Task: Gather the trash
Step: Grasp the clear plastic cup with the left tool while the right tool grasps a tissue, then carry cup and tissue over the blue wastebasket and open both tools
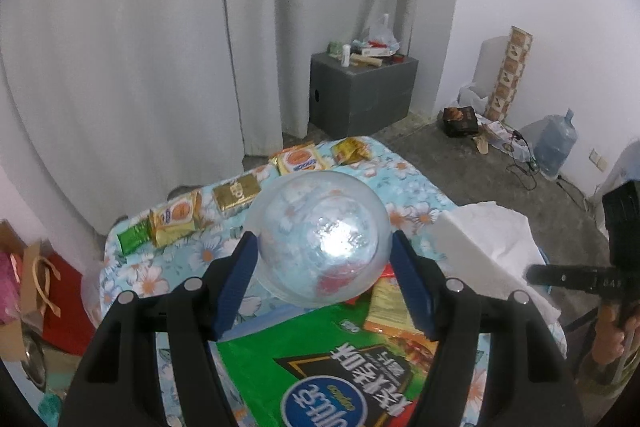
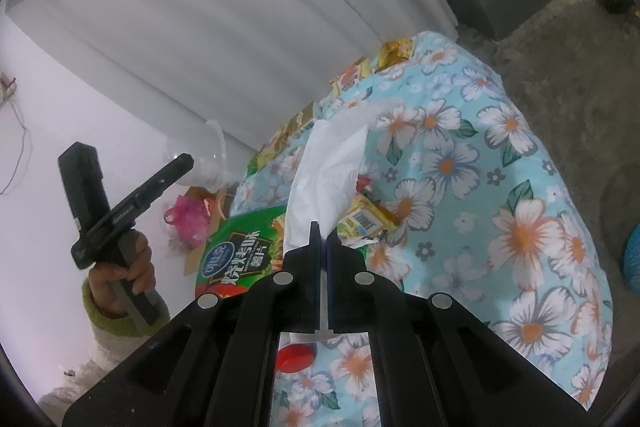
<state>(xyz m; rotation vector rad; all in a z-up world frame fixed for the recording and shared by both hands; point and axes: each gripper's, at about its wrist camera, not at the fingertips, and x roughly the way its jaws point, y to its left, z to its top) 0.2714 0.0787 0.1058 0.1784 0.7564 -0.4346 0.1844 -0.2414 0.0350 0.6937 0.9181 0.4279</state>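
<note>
Trash: one clear cup (image 1: pixel 320 243) in left tongs (image 1: pixel 320 263), one tissue (image 2: pixel 328 171) pinched by right tongs (image 2: pixel 323 231).

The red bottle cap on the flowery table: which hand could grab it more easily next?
Neither is free. The left gripper holds the clear plastic cup; the right gripper, nearer the red cap, pinches the white tissue. Probably right, after dropping it.

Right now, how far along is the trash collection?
Nothing looks binned yet. In hand: left gripper clamps a clear plastic cup, right gripper pinches a white tissue. Left on the table: green chip bag, red cap, small snack wrappers.
</note>
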